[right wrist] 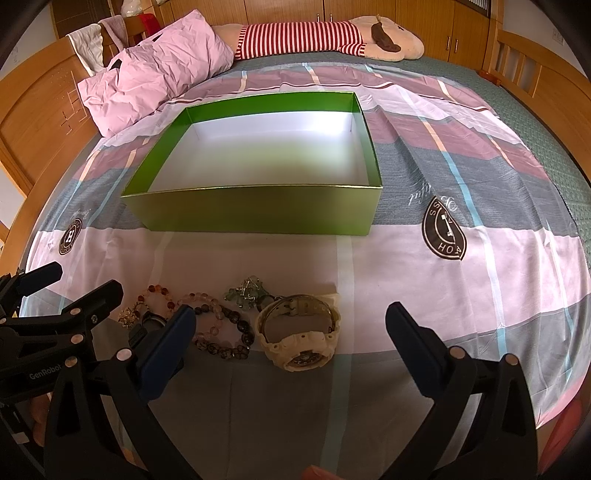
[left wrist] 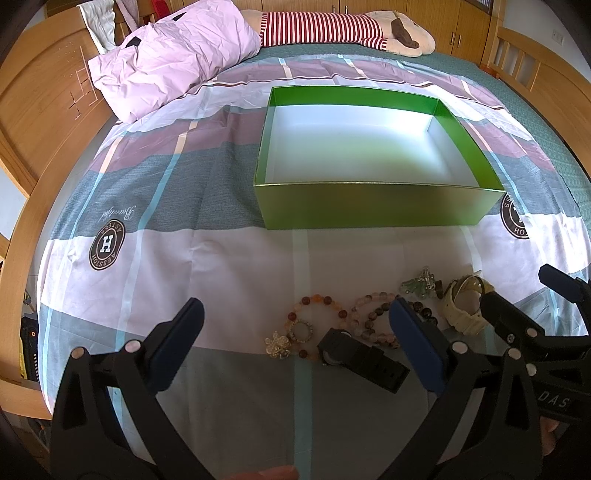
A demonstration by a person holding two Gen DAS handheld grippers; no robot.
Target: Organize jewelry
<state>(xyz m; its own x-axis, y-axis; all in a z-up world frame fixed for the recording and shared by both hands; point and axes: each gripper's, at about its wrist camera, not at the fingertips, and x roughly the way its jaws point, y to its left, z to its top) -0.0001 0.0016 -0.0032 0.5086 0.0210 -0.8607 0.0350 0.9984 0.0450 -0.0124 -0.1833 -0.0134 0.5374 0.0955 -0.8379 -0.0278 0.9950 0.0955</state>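
An empty green box (left wrist: 373,206) (right wrist: 258,212) with a white inside stands on the bed. In front of it lies jewelry: an orange bead bracelet (left wrist: 321,301) (right wrist: 159,291), a darker bead bracelet (left wrist: 373,317) (right wrist: 221,332), a silver flower brooch (left wrist: 277,343), a ring (left wrist: 300,329), a black watch (left wrist: 362,356), a green charm piece (left wrist: 419,284) (right wrist: 248,293) and a cream watch (left wrist: 463,302) (right wrist: 299,332). My left gripper (left wrist: 297,314) is open above the beads and black watch. My right gripper (right wrist: 291,321) is open around the cream watch.
The bed has a plaid cover (left wrist: 221,280). A pink pillow (left wrist: 173,51) and a striped plush toy (left wrist: 332,26) lie at the back. A wooden bed frame (left wrist: 33,122) runs on the left, cupboards stand behind.
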